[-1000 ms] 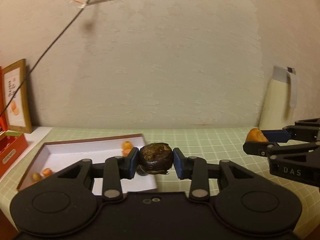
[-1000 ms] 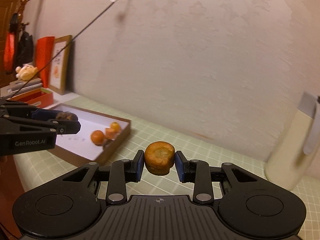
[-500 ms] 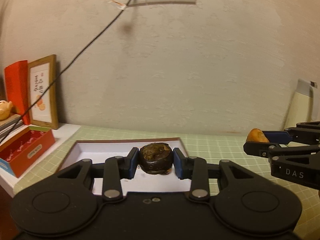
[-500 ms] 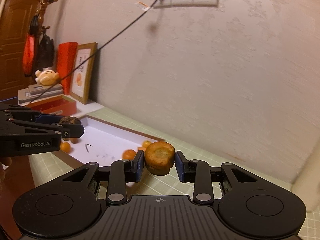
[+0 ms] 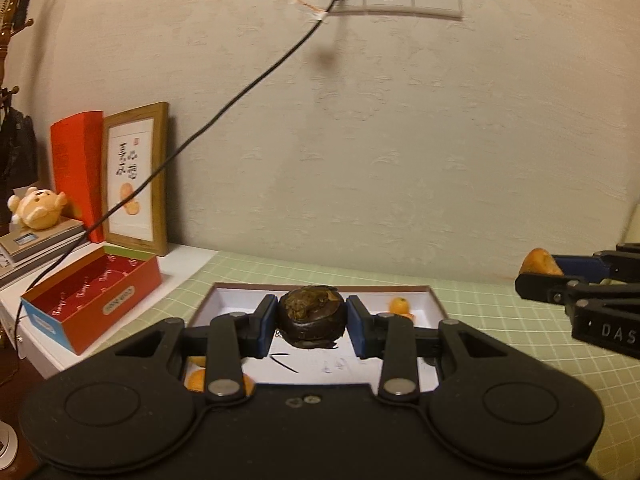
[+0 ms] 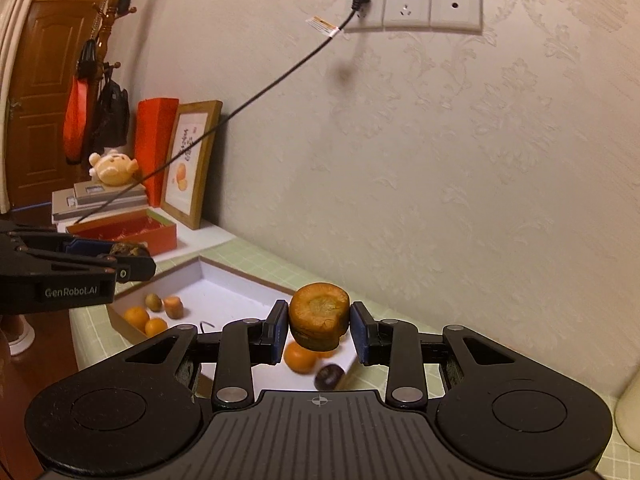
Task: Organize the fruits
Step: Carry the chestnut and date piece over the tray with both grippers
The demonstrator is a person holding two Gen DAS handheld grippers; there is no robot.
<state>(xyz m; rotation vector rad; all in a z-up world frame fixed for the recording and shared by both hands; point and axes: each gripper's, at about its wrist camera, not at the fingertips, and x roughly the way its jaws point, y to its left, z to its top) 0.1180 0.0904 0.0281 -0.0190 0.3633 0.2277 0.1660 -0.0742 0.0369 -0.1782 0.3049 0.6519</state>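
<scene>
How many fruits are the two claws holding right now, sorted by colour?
dark brown fruit: 1, pinched in the left claw
orange fruit: 1, pinched in the right claw
Total: 2

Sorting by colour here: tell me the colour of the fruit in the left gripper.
Dark brown, nearly black fruit, clearest in the left wrist view.
</scene>
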